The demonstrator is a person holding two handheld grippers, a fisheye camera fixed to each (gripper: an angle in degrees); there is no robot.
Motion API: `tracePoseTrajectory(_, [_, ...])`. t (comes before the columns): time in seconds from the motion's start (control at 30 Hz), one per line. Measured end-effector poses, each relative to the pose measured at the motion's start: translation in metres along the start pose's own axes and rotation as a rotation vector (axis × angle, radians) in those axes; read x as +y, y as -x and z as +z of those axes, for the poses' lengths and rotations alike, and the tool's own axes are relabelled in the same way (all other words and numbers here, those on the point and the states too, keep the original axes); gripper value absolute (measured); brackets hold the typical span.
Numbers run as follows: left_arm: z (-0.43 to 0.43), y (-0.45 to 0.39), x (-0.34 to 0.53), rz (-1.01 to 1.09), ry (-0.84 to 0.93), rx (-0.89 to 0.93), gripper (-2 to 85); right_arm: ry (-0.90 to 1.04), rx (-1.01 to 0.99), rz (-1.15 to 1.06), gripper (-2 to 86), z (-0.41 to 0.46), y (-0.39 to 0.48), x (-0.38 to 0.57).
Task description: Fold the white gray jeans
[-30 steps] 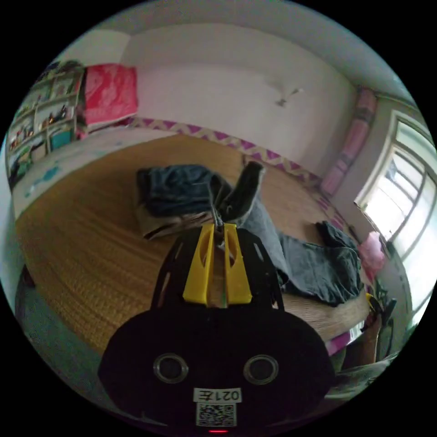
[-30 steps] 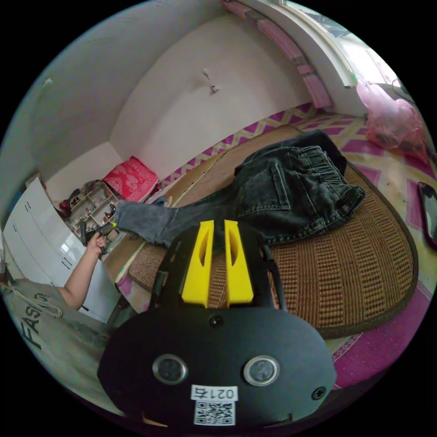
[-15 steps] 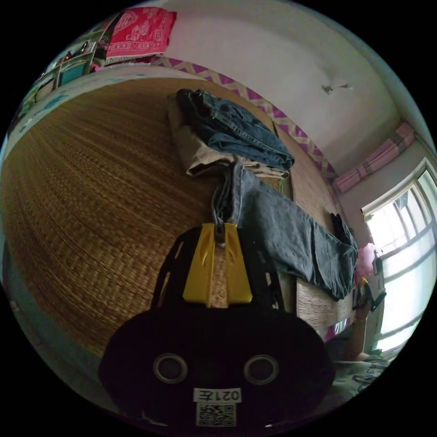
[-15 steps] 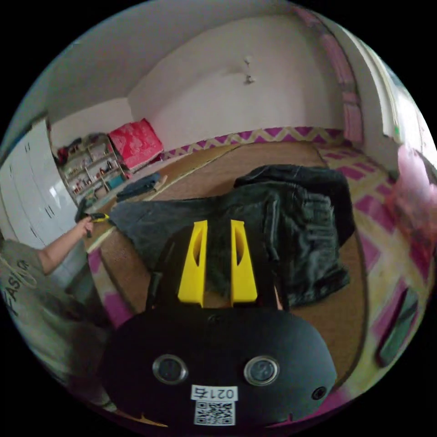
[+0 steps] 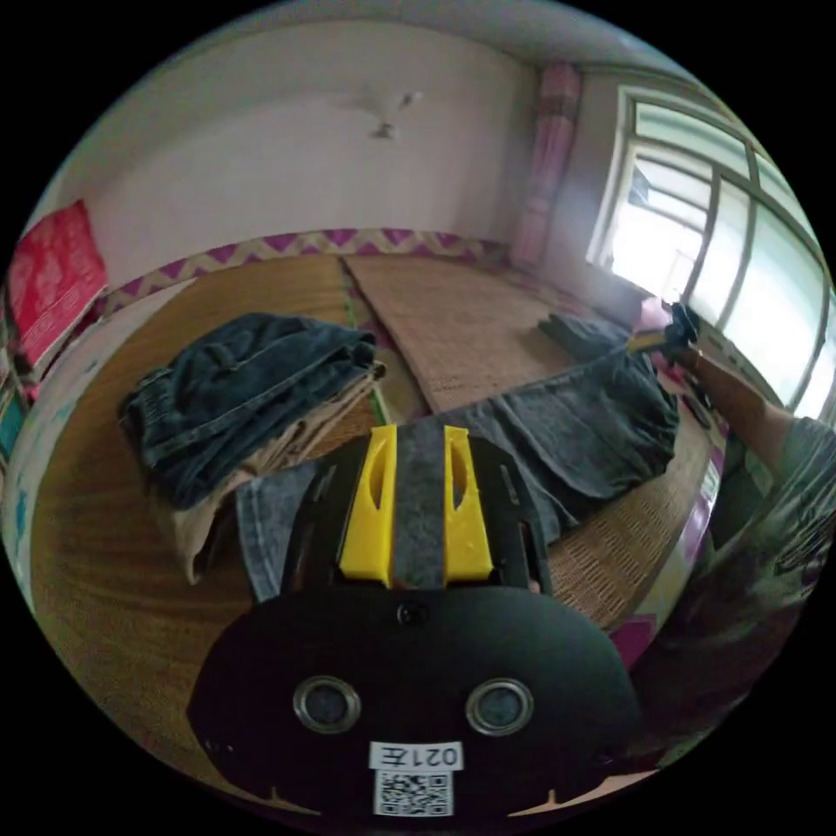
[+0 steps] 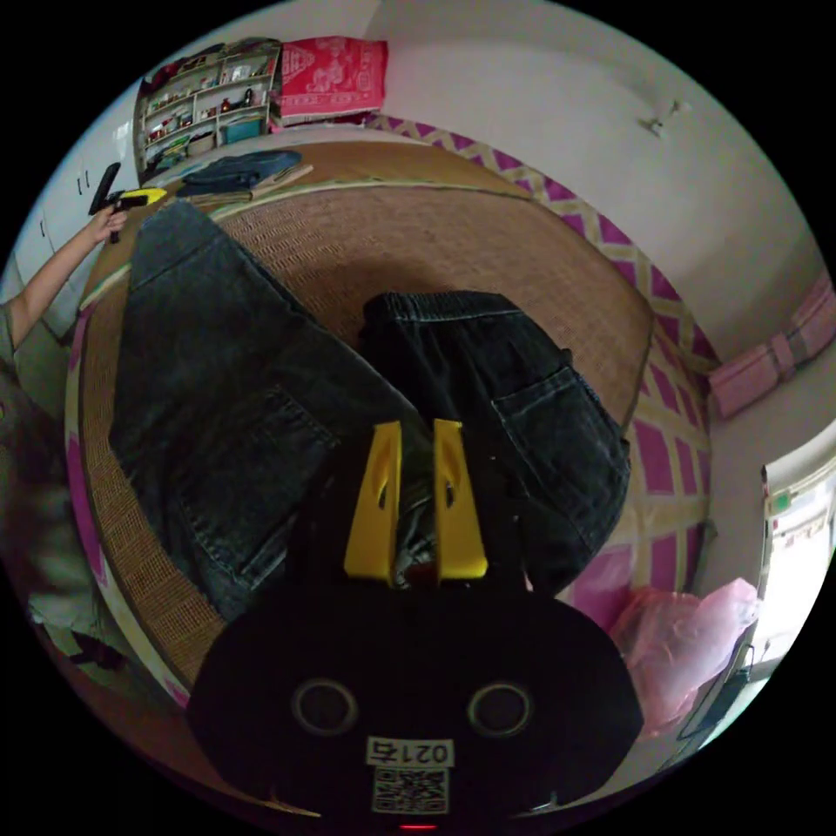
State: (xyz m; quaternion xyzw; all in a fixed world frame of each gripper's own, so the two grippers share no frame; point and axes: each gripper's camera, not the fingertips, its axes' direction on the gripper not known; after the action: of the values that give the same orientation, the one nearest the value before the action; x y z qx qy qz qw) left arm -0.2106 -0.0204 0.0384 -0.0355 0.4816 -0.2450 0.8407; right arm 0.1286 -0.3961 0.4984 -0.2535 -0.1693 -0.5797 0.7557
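Note:
The grey jeans (image 6: 218, 374) lie stretched over the woven mat (image 6: 418, 235), one leg reaching to the upper left. My left gripper (image 5: 420, 435) is open and low over that leg (image 5: 557, 427), with flat grey cloth showing between the jaws. The same gripper (image 6: 131, 198) sits at the hem, held by a hand. My right gripper (image 6: 418, 431) is shut on bunched denim at the waist end. It also appears in the left gripper view (image 5: 662, 335), where the cloth rises to it. A darker part with an elastic waistband and pocket (image 6: 505, 392) lies beside my right jaws.
A stack of folded clothes (image 5: 252, 383), blue jeans on tan trousers, sits on the mat beside the leg's hem. The person's arm (image 5: 740, 401) reaches in by the window (image 5: 723, 244). A pink plastic bag (image 6: 679, 636) lies off the mat. Shelves (image 6: 200, 96) stand at the far wall.
The left jaws were shut on the lifted hem and now stand apart, with the leg lying flat. The right jaws have drawn closer on the denim. Both cameras have swung round.

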Motion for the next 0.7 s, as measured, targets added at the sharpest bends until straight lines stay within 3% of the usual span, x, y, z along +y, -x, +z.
tracePoseTrajectory(0.33, [0.074,-0.014,-0.032,0.162,0.253,-0.035,9.3,-0.092,-0.021,-0.035,-1.0,-0.037,0.007,-0.003])
tracePoseTrajectory(0.43, [0.082,-0.025,-0.029,0.21,0.328,-0.046,6.2,-0.086,-0.015,-0.041,-1.0,-0.046,0.01,-0.004])
tracePoseTrajectory(0.53, [0.058,-0.04,-0.023,0.232,0.24,-0.072,0.3,-0.085,-0.021,-0.033,-1.0,-0.056,0.01,-0.004])
tracePoseTrajectory(0.7, [-0.016,-0.063,-0.001,0.252,0.007,-0.087,-0.9,-0.141,-0.047,-0.001,-1.0,-0.09,0.01,0.007])
